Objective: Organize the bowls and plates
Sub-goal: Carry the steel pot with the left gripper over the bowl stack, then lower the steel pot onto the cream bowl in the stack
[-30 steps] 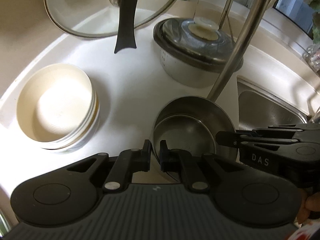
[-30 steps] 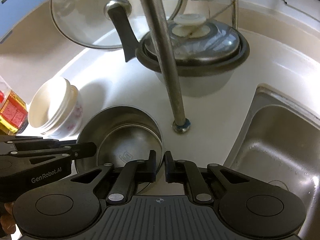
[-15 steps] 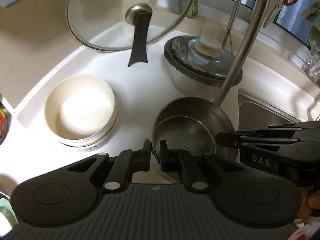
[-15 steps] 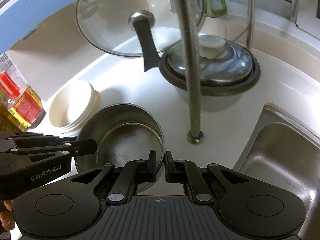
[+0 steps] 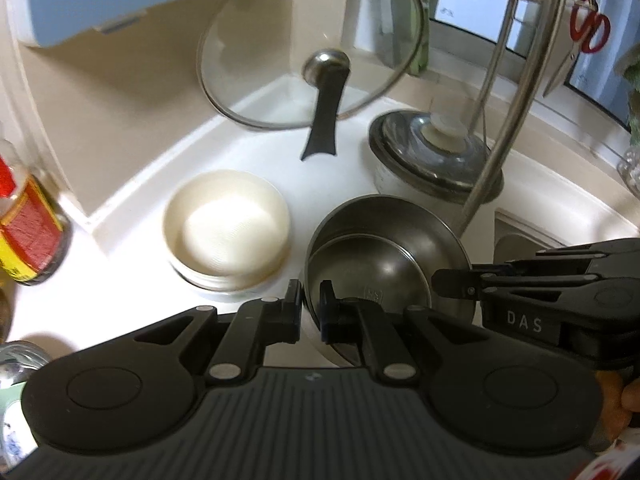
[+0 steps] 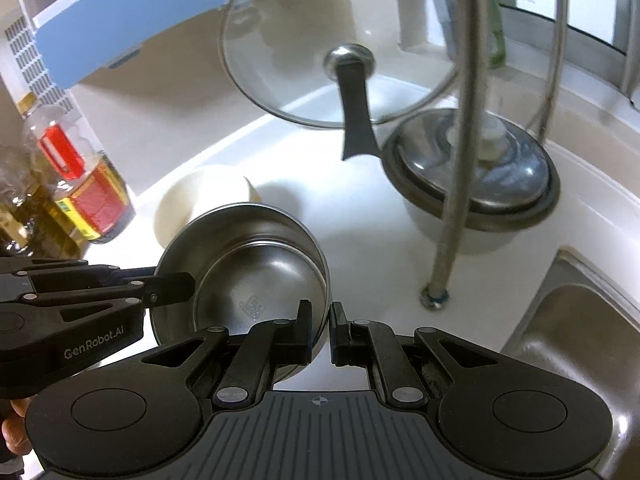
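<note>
The rim of the steel bowl stack [image 5: 384, 256] is clamped at its near edge by the left tongs [image 5: 310, 312] and at its opposite side by the right tongs [image 6: 320, 330]. The stack is held above the white tabletop [image 5: 312, 176]. Beyond, just beside, the white bowls [image 5: 226, 224] are seen, then the lidded pot [image 5: 432, 156].

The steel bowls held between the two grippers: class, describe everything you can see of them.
The steel bowls are two shiny, round metal bowls, the smaller nested inside the larger, its bottom bearing a stamped mark. They tilt slightly above the white counter, beside the white bowls. The left gripper clamps the rim on one side, the right gripper the opposite side.
</note>
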